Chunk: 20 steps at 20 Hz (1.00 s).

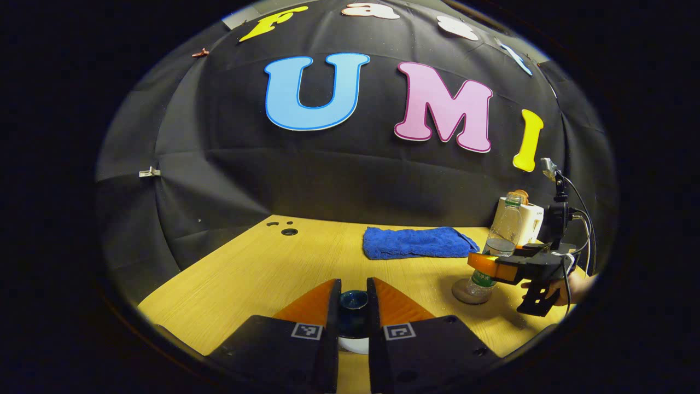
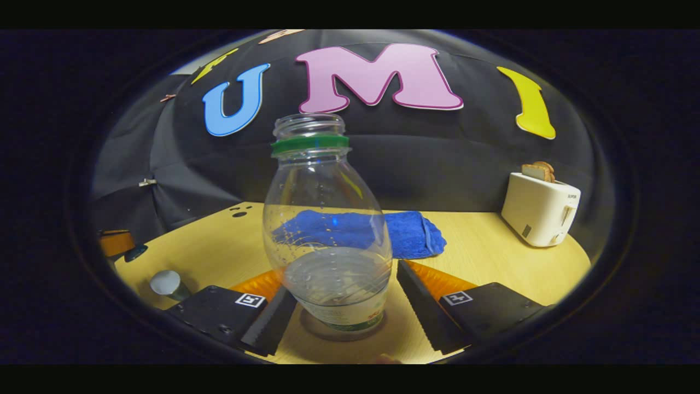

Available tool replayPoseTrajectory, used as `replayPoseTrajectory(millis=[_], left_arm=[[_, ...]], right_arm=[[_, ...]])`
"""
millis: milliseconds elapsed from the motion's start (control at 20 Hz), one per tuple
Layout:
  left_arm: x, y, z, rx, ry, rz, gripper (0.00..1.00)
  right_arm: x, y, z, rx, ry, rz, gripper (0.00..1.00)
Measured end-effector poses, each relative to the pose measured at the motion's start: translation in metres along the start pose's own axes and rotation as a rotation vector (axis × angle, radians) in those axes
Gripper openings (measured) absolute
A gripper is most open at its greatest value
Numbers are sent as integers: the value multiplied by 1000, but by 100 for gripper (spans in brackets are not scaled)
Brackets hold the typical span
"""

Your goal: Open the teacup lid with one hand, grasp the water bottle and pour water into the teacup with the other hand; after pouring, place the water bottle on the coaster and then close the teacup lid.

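Uncapped water bottle [image 2: 327, 230] upright on coaster [image 2: 342, 332]

One tabletop [image 2: 492, 246]. One bottle [image 2: 326, 230], uncapped, part filled. One coaster [image 1: 465, 293] under the bottle. One lid [image 1: 353, 301], dark blue, between the left claw's fingers. One cup [image 2: 167, 283], at the left edge of the right gripper view. One blue towel [image 1: 415, 242], folded. One white toaster [image 2: 540, 208], holding two slices of toast [image 2: 538, 171]. Two claws: left claw [image 1: 353, 306], right claw [image 2: 342, 306]. One hand [image 1: 558, 289] on the right claw.
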<state>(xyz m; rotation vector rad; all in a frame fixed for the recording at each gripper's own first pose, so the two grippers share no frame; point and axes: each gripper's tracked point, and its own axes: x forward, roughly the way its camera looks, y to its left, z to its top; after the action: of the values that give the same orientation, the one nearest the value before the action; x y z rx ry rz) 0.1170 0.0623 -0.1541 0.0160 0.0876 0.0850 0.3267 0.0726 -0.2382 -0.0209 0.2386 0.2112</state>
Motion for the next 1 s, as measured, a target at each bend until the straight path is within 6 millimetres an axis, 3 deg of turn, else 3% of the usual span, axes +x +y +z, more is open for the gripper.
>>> replayPoseTrajectory(millis=[450,800,1000], left_arm=[[2,0,6,-8,-14,-4,26],[9,-9,-38,14,33,-15,27],[16,-18,-54,90,31,-44,23]], right_arm=[[-39,8,-14,-13,36,30,100],[-92,-6,-47,15,119,-5,100],[-107,-14,-49,104,140,-27,100]])
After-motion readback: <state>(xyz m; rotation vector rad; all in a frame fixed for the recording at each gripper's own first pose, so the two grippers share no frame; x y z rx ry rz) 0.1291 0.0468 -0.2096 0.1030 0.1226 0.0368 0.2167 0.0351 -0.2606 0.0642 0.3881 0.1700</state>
